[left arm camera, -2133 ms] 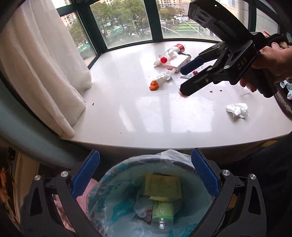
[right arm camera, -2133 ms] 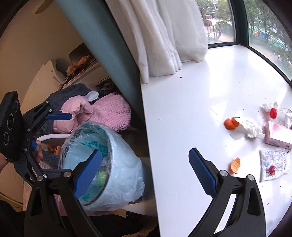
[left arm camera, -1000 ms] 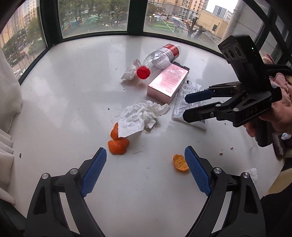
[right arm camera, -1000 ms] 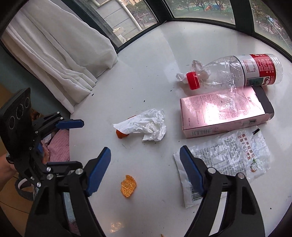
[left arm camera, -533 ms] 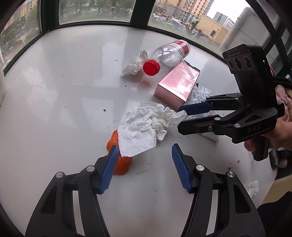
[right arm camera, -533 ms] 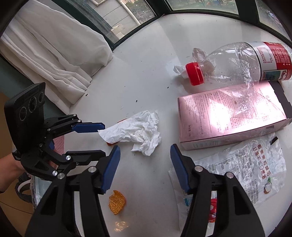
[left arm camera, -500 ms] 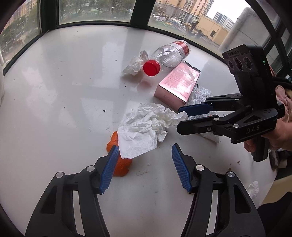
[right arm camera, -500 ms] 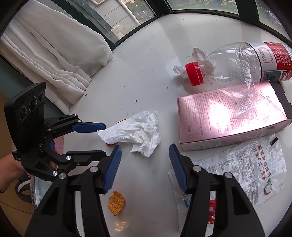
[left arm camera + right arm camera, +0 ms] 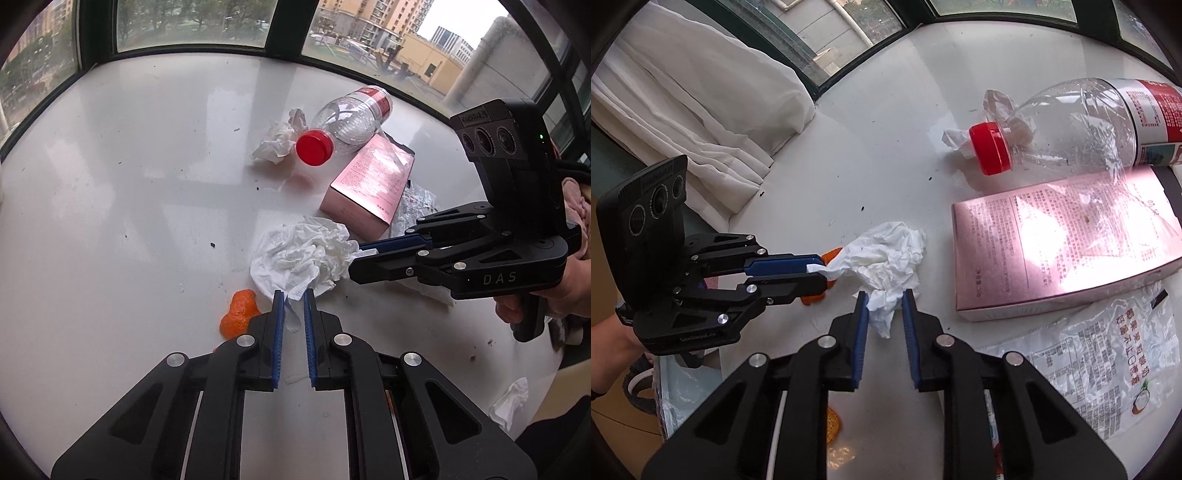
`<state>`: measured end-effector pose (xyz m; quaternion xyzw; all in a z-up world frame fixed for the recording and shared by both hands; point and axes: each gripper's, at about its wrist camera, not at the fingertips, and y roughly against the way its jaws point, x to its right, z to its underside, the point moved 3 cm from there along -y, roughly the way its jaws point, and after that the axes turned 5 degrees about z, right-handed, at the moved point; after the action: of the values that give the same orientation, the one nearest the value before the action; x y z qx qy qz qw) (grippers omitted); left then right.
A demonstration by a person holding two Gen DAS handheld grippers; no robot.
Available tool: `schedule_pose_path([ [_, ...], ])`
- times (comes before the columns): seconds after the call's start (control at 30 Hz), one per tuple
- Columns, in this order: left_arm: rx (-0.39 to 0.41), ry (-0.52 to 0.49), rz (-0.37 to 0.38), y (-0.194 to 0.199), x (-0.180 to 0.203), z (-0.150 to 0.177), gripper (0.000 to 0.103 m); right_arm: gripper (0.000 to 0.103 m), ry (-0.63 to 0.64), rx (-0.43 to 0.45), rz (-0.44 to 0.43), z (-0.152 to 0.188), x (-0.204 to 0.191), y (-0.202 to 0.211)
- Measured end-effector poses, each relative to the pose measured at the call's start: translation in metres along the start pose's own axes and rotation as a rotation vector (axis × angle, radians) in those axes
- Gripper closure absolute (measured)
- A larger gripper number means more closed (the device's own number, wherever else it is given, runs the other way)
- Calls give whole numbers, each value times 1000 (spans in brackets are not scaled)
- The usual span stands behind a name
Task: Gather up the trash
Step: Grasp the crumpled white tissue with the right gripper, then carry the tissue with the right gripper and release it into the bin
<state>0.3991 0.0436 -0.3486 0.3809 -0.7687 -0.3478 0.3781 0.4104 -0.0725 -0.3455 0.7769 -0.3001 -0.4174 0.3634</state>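
In the left wrist view, the left gripper [image 9: 293, 295] sits low in the middle of the frame. Its blue jaws are pressed together on a corner of the crumpled white tissue [image 9: 301, 254]. The right gripper [image 9: 360, 258] comes in from the right side, and its jaws are closing on the other edge of the same tissue. A lumpy orange peel [image 9: 238, 314] lies just beside the tissue, on the left. Higher up, a clear plastic bottle [image 9: 347, 120] with a round red cap lies on its side. I cannot tell if anything is inside it. It touches a flat pink box [image 9: 369, 181]. A small tissue ball [image 9: 279, 138] sits by the cap. The white table [image 9: 129, 184] is smooth and shiny.

In the right wrist view, the right gripper [image 9: 884, 308] is low in the middle, and the soft tissue [image 9: 886, 264] hangs between its closing jaws. The left gripper [image 9: 822, 273] pinches the tissue's left tip. The bottle [image 9: 1071, 122] is in the upper right, above the pink box [image 9: 1063, 247]. A crinkly clear wrapper [image 9: 1108, 362] with printed words lies in the lower right. A bin with a plastic bag liner [image 9: 670, 398] peeks in at the lower left; what is inside is hidden. A white curtain [image 9: 683, 96] hangs in the upper left.
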Motion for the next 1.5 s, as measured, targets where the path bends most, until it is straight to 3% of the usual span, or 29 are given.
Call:
schedule_pose_path([
  [0.07, 2, -5, 1, 0, 2, -1, 103, 90, 1, -5, -8, 0, 0, 1],
  [0.5, 39, -16, -13, 46, 30, 0, 103, 91, 37, 21, -33, 8, -26, 42],
  [0.8, 74, -17, -63, 110, 68, 28, 103, 91, 80, 40, -90, 42, -81, 86],
  [1.13, 125, 51, -155, 203, 95, 104, 103, 91, 200, 2, -180, 90, -176, 101],
  [1.5, 161, 167, -283, 295, 92, 209, 103, 91, 358, -77, -271, 136, -293, 79],
])
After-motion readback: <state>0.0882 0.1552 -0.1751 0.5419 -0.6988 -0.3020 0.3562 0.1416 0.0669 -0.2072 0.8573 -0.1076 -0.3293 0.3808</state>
